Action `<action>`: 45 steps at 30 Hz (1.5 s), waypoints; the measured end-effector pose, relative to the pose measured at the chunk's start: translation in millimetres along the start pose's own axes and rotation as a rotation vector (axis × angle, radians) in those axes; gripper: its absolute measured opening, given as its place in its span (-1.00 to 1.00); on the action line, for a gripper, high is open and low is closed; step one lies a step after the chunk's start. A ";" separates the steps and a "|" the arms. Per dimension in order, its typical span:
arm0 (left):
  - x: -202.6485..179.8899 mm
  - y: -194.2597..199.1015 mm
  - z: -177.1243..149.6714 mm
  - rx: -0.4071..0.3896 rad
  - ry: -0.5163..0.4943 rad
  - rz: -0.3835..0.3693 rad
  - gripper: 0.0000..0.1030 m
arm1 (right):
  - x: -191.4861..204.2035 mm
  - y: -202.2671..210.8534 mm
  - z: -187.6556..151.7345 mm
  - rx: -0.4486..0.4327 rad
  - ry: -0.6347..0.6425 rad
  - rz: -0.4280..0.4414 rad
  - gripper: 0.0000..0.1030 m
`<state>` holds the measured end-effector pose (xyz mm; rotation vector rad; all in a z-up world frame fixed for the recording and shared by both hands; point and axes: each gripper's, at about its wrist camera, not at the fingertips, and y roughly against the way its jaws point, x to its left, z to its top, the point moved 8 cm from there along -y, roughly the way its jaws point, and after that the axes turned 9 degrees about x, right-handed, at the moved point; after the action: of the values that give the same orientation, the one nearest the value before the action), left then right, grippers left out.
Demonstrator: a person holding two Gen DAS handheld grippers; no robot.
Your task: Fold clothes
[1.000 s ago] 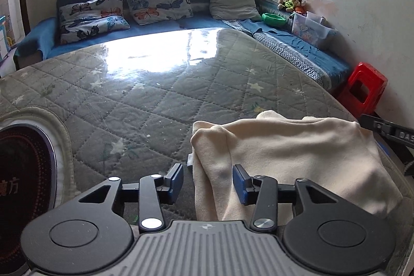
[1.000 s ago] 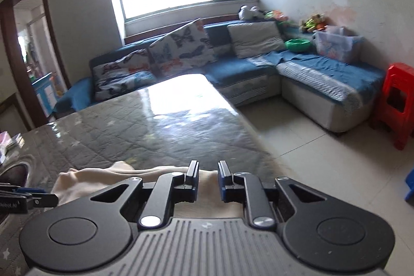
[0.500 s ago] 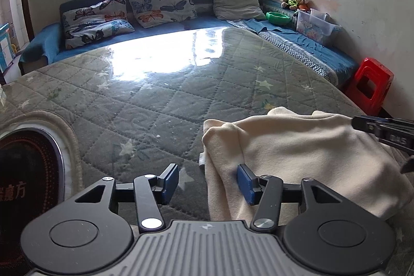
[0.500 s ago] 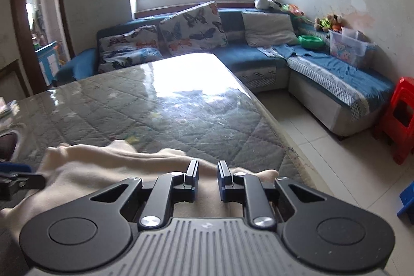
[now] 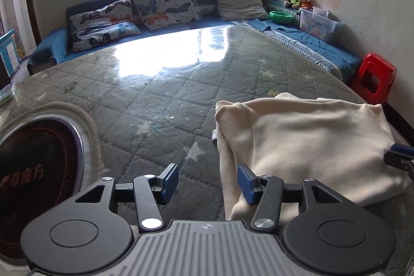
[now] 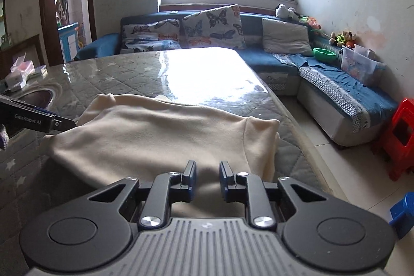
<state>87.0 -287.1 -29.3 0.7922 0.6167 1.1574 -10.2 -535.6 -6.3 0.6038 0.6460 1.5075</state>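
The cream garment [image 5: 305, 146] lies folded on the quilted table [image 5: 160, 100], near its right edge. The left gripper [image 5: 207, 181] gapes wide and empty at its left hem. The right gripper [image 6: 206, 176], narrow with jaws opening, holds nothing; best pinch both near corners evenly.

Cream garment [image 5: 305, 146] on a grey-green quilted table cover [image 5: 160, 100] with pale stars; blue sofa [image 6: 261, 61], butterfly-print cushions [image 5: 165, 3], red stool [image 5: 375, 79].

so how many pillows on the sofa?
3: a butterfly pillow lying at the left, a butterfly pillow propped upright mid-sofa, a plain grey pillow near the corner. More may be hidden.
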 end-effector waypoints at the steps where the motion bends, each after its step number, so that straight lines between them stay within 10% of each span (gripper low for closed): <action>1: 1.0 0.6 -1.9 0.001 0.001 0.001 0.06 | -0.4 3.1 -3.0 -0.001 0.002 -0.006 -0.62; 24: -4.2 12.1 -30.7 0.026 0.016 0.004 0.09 | -21.4 17.2 -25.9 0.025 -0.039 -0.043 -0.47; 45: -0.3 56.8 -63.5 -0.040 0.029 0.008 1.00 | 17.0 24.3 -33.8 0.055 -0.136 -0.006 0.28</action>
<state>6.1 -262.1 -20.6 0.7453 0.6130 1.1869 -51.9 -520.2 -12.7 0.7398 0.5848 1.4334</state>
